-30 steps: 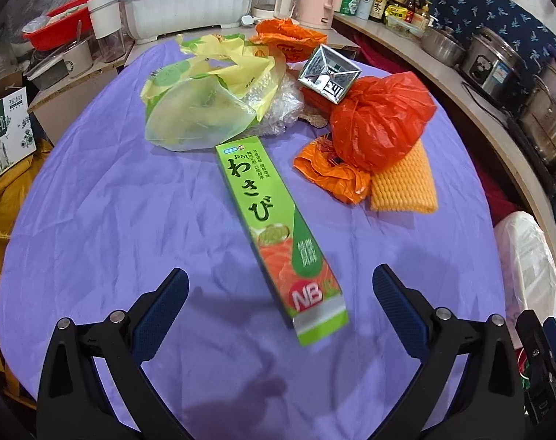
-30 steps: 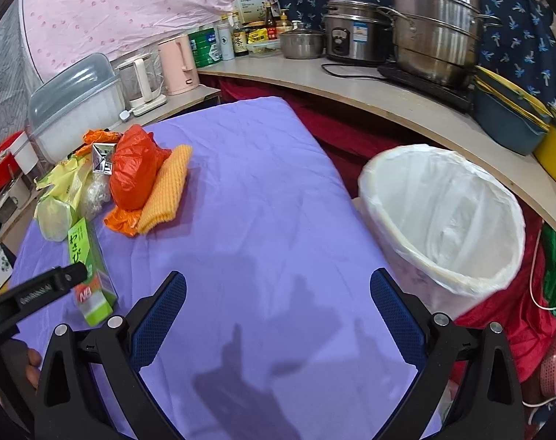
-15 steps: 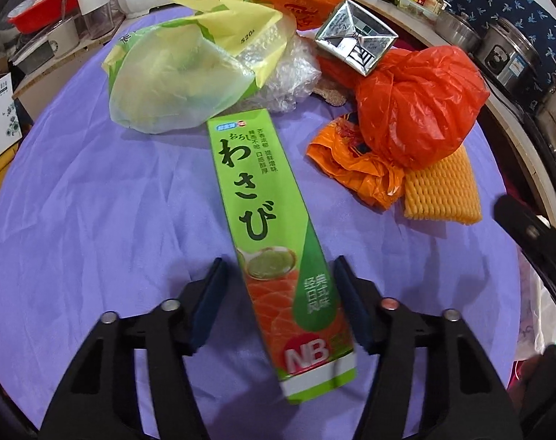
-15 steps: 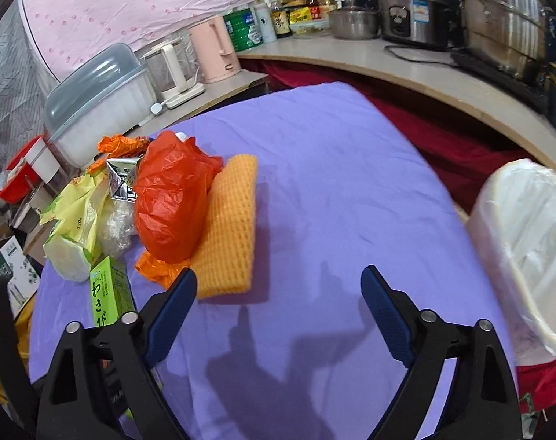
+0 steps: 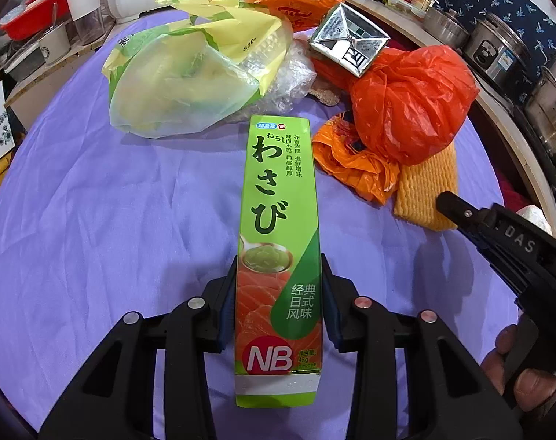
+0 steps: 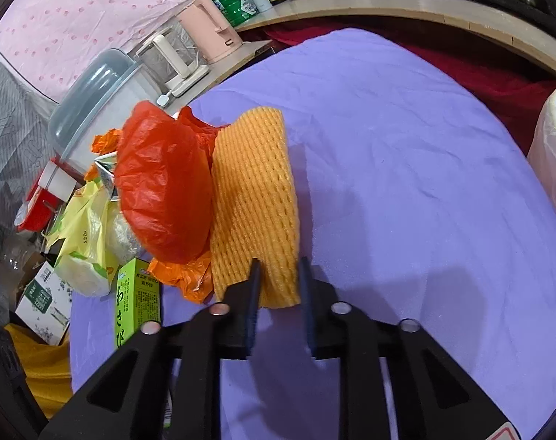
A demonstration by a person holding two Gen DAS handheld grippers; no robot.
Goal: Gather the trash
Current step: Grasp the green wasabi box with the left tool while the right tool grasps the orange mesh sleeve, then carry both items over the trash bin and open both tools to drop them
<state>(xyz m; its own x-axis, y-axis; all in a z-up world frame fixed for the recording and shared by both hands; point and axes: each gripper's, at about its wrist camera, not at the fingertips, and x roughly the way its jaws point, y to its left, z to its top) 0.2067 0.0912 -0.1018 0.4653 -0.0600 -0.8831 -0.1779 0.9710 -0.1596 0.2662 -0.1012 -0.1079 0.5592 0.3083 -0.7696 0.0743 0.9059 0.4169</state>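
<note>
My left gripper [image 5: 278,286] is shut on the near end of a long green wasabi box [image 5: 280,216] lying on the purple tablecloth [image 5: 94,220]. My right gripper [image 6: 278,275] has its jaws closed in around the near corner of a yellow foam net [image 6: 254,198]; whether they pinch it I cannot tell. Beside the net lie a red plastic bag [image 6: 164,190] and orange bag scraps [image 6: 184,275]. The left wrist view also shows the net [image 5: 426,187], red bag [image 5: 406,106], a yellow-green bag [image 5: 182,73] and a silver carton [image 5: 347,44]. The box shows in the right wrist view [image 6: 136,293].
A white-lined trash bin [image 6: 553,161] stands off the table's right edge. A counter [image 6: 388,3] with kettles, bottles and pots curves behind. A covered dish rack [image 6: 102,99] and cups sit at the back left. The right gripper's body [image 5: 516,256] reaches in from the right.
My left gripper moved forward and closed on the wasabi box. My right gripper swung left from the bin to the foam net and its jaws narrowed around the net's corner.
</note>
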